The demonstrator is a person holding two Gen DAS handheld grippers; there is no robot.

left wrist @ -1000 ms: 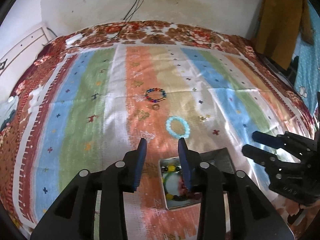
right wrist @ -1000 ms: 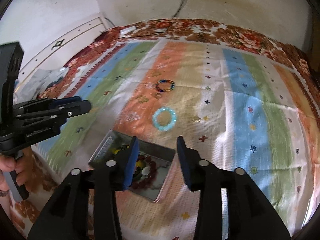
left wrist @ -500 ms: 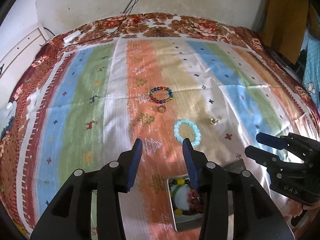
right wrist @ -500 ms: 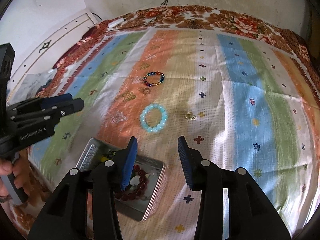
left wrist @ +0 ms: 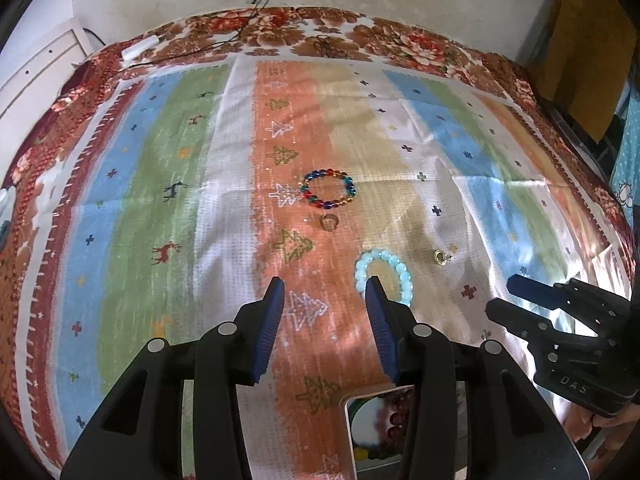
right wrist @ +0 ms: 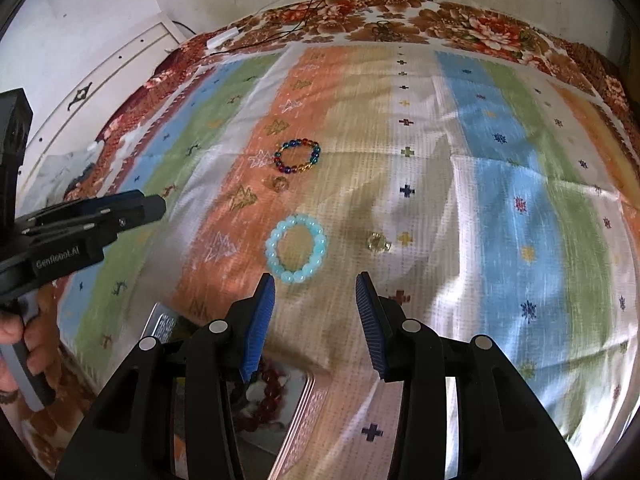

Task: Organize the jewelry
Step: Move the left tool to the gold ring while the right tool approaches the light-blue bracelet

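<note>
On the bed, a striped patterned cloth [left wrist: 168, 200] is lying spread flat and is carrying every item under inspection. Nearest the person, a metal tin [right wrist: 296, 420] is sitting open with dark red beads inside it, partly hidden beneath both tools. The left gripper [left wrist: 325, 292] is hanging over bare orange cloth with its jaws apart and nothing between them; the right gripper [right wrist: 315, 286] is likewise standing released and empty. Four loose pieces are waiting outside the tin. The pale blue bead bracelet [right wrist: 296, 249] is lying flat just beyond the right gripper's tips, slightly toward its left finger, so that tool appears the better aligned; in the left wrist view the same bracelet [left wrist: 386, 276] is sitting off to the right, partly behind the right finger. As a closed ring lying flat it is offering no long axis, so a grip would likely need to pinch one side of the loop. Farther out, the multicoloured bead bracelet [right wrist: 297, 156] is resting apart, with a small ring [right wrist: 280, 185] just on its near side. The smallest piece, a gold-toned ring or stud [right wrist: 378, 243], too small to identify, is lying right of the blue bracelet.
</note>
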